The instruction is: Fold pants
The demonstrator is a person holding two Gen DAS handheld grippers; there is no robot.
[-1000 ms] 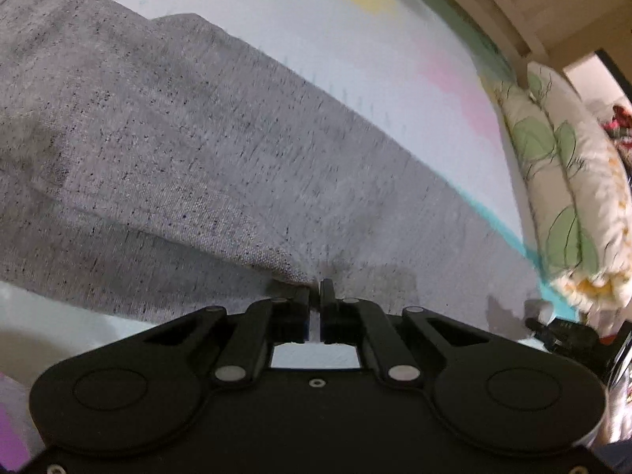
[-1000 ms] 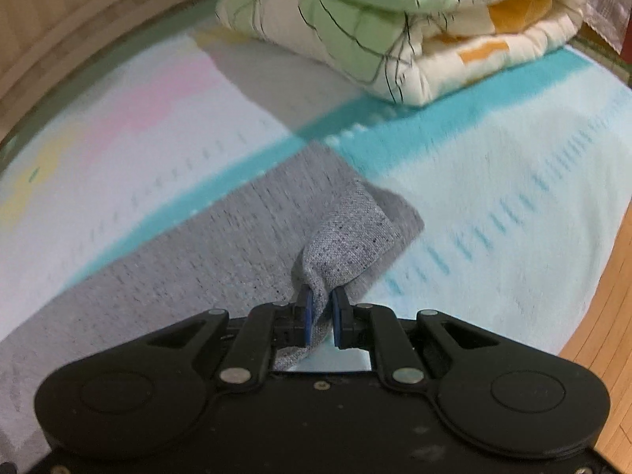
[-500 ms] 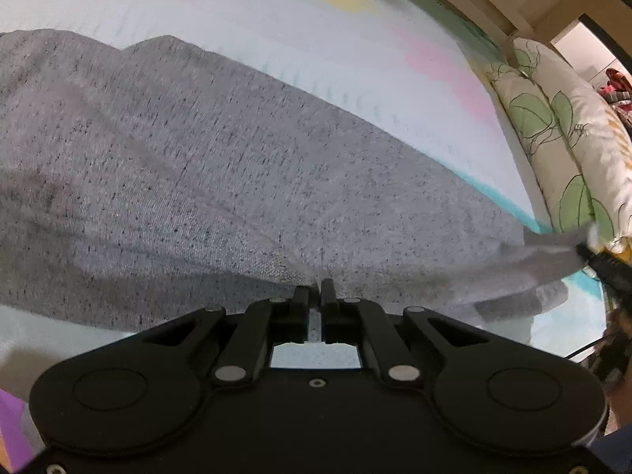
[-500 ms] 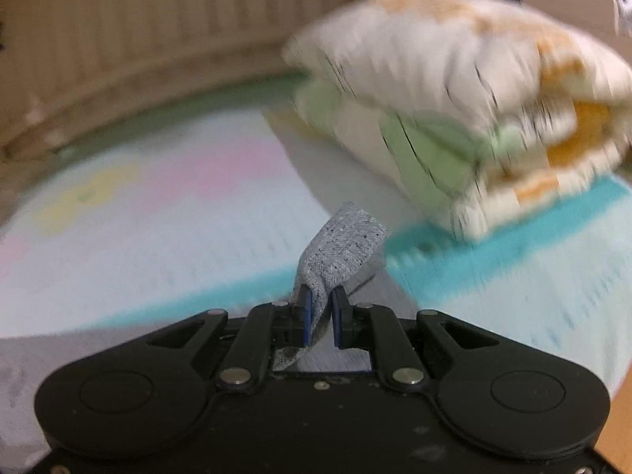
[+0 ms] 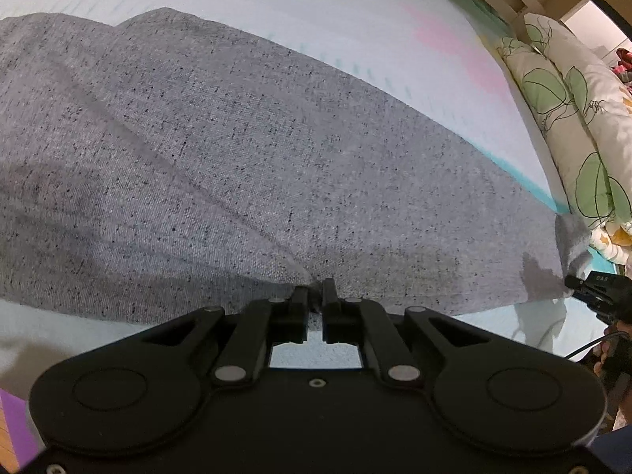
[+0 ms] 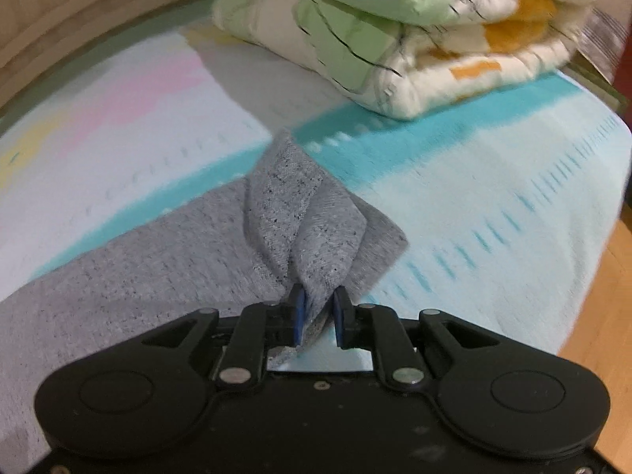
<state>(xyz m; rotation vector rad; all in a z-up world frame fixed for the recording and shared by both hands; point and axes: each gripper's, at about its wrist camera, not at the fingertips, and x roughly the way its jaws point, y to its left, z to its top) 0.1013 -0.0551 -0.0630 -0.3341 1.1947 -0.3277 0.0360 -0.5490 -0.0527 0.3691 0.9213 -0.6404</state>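
The speckled grey knit pants [image 5: 245,150] are spread across a pastel patterned bed sheet [image 6: 493,181]. Left gripper [image 5: 315,290] has its jaws pinched tight on the near edge, right gripper [image 6: 318,304] clamps a bunched-up corner, near a folded floral quilt [image 6: 395,27].

Pants [image 5: 252,150]: grey, dark-flecked knit fabric, spread lengthwise across a pastel mat. In the left wrist view, a diagonal crease runs from far left to the near edge, where the cloth is gathered into a pinched peak. In the right wrist view, the leg end [image 6: 304,217] is raised and bunched into upright folds, with one corner lying flat to the right.
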